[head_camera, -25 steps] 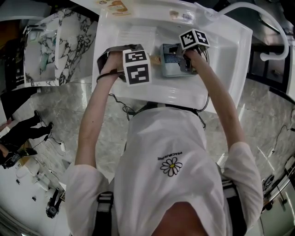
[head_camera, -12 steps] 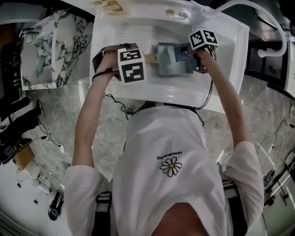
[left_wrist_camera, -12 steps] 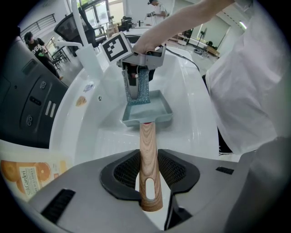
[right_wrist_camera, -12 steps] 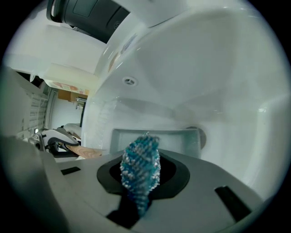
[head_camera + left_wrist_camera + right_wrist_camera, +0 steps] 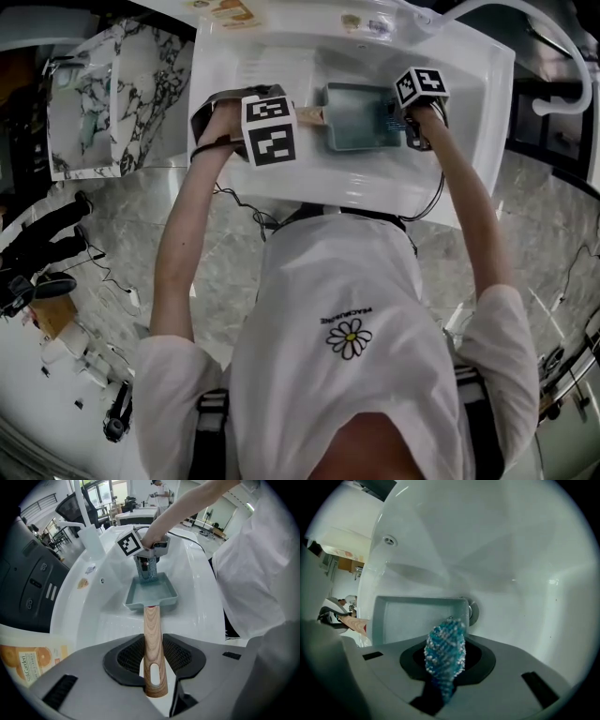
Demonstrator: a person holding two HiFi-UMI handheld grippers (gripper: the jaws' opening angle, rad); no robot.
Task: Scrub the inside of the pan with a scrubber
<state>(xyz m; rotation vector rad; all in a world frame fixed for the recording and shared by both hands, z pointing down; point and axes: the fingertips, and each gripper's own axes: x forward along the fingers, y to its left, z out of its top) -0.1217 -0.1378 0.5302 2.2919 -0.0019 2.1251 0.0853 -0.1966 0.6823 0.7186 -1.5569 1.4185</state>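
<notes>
A rectangular grey-blue pan [image 5: 356,117] lies in the white sink [image 5: 469,112]. Its wooden handle [image 5: 153,634] points left, and my left gripper [image 5: 153,660] is shut on that handle, holding the pan level. My right gripper [image 5: 446,660] is shut on a blue-and-white mesh scrubber [image 5: 445,648]. In the left gripper view the scrubber [image 5: 148,569] hangs over the pan's far end [image 5: 152,590], under the right gripper's marker cube [image 5: 129,542]. Seen from the head view, the right gripper [image 5: 408,122] is at the pan's right edge. Whether the scrubber touches the pan I cannot tell.
The sink drain [image 5: 473,612] sits just beyond the pan's far rim. A white faucet [image 5: 89,534] and a curved hose [image 5: 553,66] stand at the sink's back. Marble counter [image 5: 103,94] lies to the left. A person's torso fills the near side.
The right gripper with the scrubber has slid rightward from over the pan's middle to its right edge. The left gripper keeps hold of the handle, barely shifted.
</notes>
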